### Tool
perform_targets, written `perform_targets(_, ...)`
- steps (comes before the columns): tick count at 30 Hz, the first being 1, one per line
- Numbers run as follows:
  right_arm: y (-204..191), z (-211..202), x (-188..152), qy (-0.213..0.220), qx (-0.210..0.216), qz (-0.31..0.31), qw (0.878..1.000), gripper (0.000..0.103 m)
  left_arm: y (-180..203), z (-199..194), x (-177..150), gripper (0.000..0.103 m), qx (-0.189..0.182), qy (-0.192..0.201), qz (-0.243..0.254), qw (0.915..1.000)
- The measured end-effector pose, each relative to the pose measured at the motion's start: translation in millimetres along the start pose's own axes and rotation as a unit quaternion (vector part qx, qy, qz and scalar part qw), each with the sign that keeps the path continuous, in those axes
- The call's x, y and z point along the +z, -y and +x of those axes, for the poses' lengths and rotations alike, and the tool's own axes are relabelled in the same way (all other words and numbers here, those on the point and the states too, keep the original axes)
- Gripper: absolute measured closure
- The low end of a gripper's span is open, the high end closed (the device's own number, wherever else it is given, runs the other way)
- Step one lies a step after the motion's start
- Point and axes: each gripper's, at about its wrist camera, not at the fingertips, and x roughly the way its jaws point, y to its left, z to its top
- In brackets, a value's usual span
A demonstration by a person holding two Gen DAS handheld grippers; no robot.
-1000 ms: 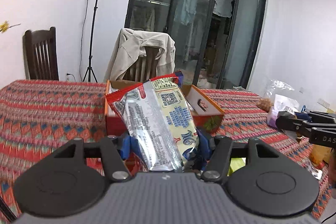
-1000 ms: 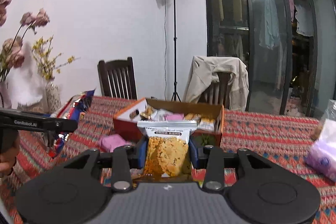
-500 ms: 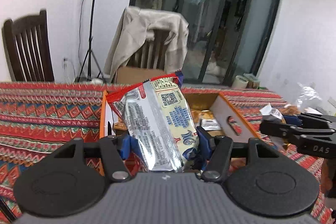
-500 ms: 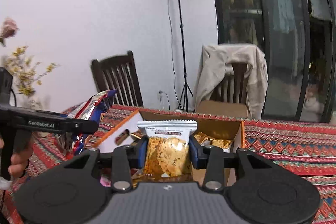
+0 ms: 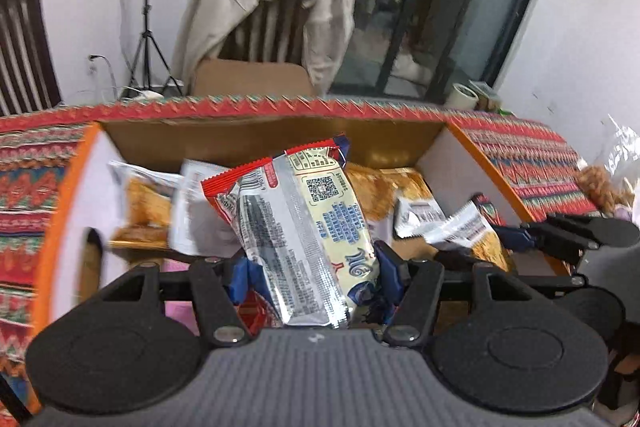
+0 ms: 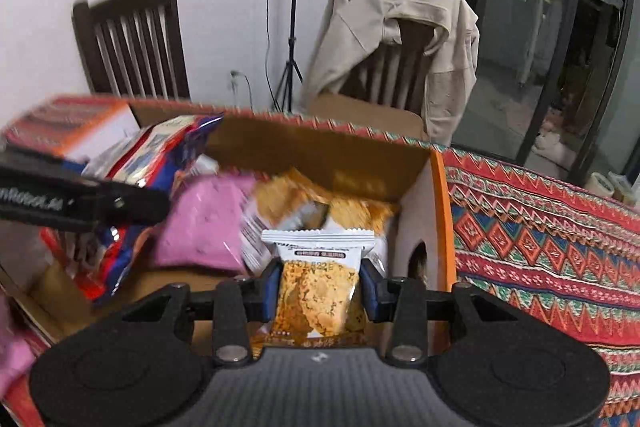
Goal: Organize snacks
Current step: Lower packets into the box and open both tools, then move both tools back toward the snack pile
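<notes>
Both tools are hovering over the open cardboard box [image 5: 256,137], each carrying a snack. The left tool [image 5: 310,273] is clamping the lower end of a long silver-and-red packet [image 5: 298,227] at the centre of the left wrist view, the packet leaning up and to the left over the box. The right tool [image 6: 318,291] is pinching a small clear bag of golden crisps [image 6: 320,291], low in the centre of its view, just above the box's right end. Inside the box, loose packets and a pink pouch [image 6: 204,223] are already lying heaped. The tools are working very near each other in the same box, so they are risking a collision. The tall packet, gripped only at its end, is likely to tip onto the heap or over the box wall when let go, and the crisps are liable to be crushed under a tight squeeze.
</notes>
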Motion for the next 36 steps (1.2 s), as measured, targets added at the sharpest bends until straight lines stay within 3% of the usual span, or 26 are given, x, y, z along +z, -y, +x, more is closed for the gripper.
perform_targets(3, -5, 5, -4, -0.006, -0.023, -0.035, 0.999, 0.064, 9, 1, -2, 0.041, -0.002, 0.002, 0.010, 0.9999)
perform_targets(8, -9, 4, -6, -0.011, -0.021, -0.050, 0.998, 0.062, 24, 7, -1, 0.041, 0.003, -0.011, 0.022, 0.9997)
perform_targets(12, -9, 0, -8, -0.009, -0.016, -0.045, 0.999, 0.061, 31, 7, -1, 0.030, 0.004, -0.014, 0.022, 0.9997)
perform_targets(14, -8, -2, -7, -0.007, -0.010, -0.042, 0.999, 0.052, 33, 1, -1, 0.030, 0.001, -0.013, 0.021, 0.9997)
perform_targets(18, -9, -18, -7, 0.002, -0.003, -0.042, 0.999, 0.050, 40, -18, 0, 0.028, 0.005, -0.001, 0.034, 0.9994)
perform_targets(27, -9, -88, -4, 0.043, 0.001, -0.039, 0.998, 0.049, 58, -92, -9, 0.027, 0.021, 0.038, 0.051, 0.9978)
perform_targets(36, -12, -195, -13, 0.104, -0.003, -0.046, 0.994, 0.041, 78, -209, -46, 0.018, 0.015, 0.113, 0.072, 0.9909)
